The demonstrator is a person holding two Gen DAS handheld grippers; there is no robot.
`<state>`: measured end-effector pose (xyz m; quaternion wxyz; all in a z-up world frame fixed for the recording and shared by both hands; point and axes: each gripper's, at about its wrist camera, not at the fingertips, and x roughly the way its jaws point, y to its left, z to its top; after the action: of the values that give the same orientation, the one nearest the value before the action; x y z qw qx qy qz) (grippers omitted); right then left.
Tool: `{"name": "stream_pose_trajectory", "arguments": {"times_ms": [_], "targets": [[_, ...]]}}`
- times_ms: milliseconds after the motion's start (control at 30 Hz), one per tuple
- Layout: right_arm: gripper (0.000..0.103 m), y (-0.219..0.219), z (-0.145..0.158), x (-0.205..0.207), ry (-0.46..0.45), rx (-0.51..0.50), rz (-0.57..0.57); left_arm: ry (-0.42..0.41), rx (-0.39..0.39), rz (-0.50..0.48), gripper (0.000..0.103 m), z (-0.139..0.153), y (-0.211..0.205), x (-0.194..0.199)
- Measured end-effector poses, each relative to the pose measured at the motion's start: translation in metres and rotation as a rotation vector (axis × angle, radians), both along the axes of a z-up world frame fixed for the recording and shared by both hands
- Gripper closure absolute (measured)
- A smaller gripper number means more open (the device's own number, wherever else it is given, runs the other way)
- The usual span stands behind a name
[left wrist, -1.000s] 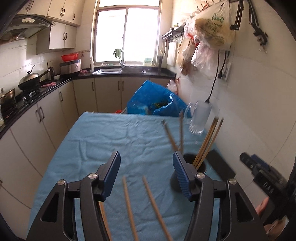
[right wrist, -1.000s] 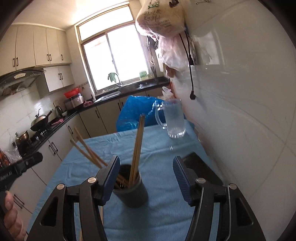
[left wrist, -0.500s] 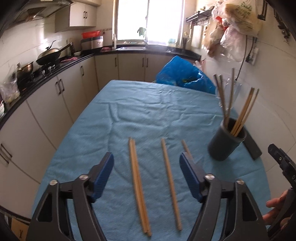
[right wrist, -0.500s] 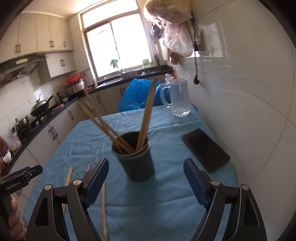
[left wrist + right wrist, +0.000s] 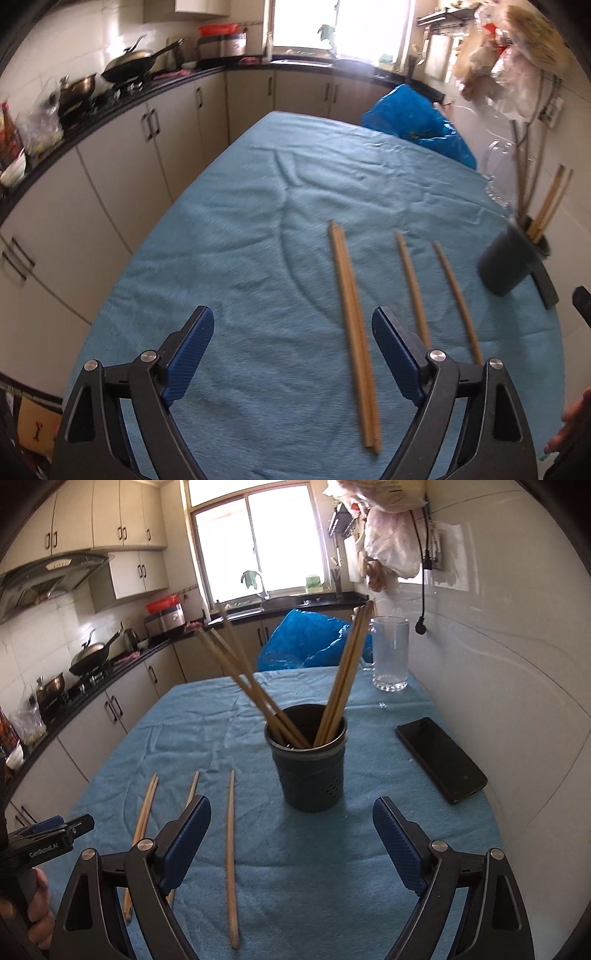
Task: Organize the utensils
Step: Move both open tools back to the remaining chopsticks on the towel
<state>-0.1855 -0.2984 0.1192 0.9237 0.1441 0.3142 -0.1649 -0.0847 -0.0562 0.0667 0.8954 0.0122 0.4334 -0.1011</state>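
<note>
Several wooden chopsticks lie loose on the blue cloth: a pair [image 5: 351, 325] and two singles [image 5: 410, 284] [image 5: 456, 295]. My left gripper [image 5: 292, 314] hovers over the cloth, its jaws opening and gripping nothing; the pair runs below, close to its right finger. A dark round holder [image 5: 308, 760] stands upright with several chopsticks [image 5: 343, 675] leaning in it. My right gripper [image 5: 291, 803] sits just in front of the holder, jaws opening, nothing between them. One loose chopstick [image 5: 232, 849] lies by its left finger.
A black phone [image 5: 439, 758] lies right of the holder near the white wall. A glass mug [image 5: 389, 653] and a blue bag [image 5: 306, 642] stand at the table's far end. Cabinets and a stove counter [image 5: 110, 88] run along the left. A hand [image 5: 37, 904] holds the left gripper's handle.
Both grippers' jaws have widened. The left gripper sank and tilted down toward the loose chopsticks, drifting left of the holder. The right gripper backed away from the holder and dipped lower.
</note>
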Motion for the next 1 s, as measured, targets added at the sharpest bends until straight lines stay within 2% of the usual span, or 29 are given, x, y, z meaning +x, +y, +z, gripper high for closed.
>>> {"name": "stream_pose_trajectory", "arguments": {"times_ms": [300,500,633,700,767,800,867,1000], "targets": [[0.01,0.025,-0.009,0.027,0.072,0.04,0.12,0.063,0.011,0.097,0.017,-0.037,0.032,0.026],[0.01,0.055,-0.013,0.068,0.151,0.086,0.27,0.08,0.021,0.118,0.017,-0.057,0.043,0.036],[0.011,0.075,-0.015,0.102,0.189,0.097,0.329,0.065,0.003,0.108,0.015,-0.057,0.044,0.035],[0.014,0.079,-0.02,0.121,0.21,0.12,0.345,0.063,0.001,0.105,0.014,-0.057,0.044,0.035],[0.024,0.08,-0.03,0.143,0.251,0.148,0.345,0.061,0.003,0.099,0.013,-0.057,0.043,0.035],[0.025,0.079,-0.037,0.156,0.275,0.171,0.348,0.061,0.002,0.095,0.013,-0.058,0.043,0.034],[0.039,0.075,-0.052,0.18,0.331,0.203,0.326,0.061,-0.009,0.089,0.012,-0.057,0.044,0.034],[0.045,0.07,-0.072,0.213,0.401,0.192,0.291,0.06,-0.026,0.082,0.01,-0.057,0.045,0.033]]}}
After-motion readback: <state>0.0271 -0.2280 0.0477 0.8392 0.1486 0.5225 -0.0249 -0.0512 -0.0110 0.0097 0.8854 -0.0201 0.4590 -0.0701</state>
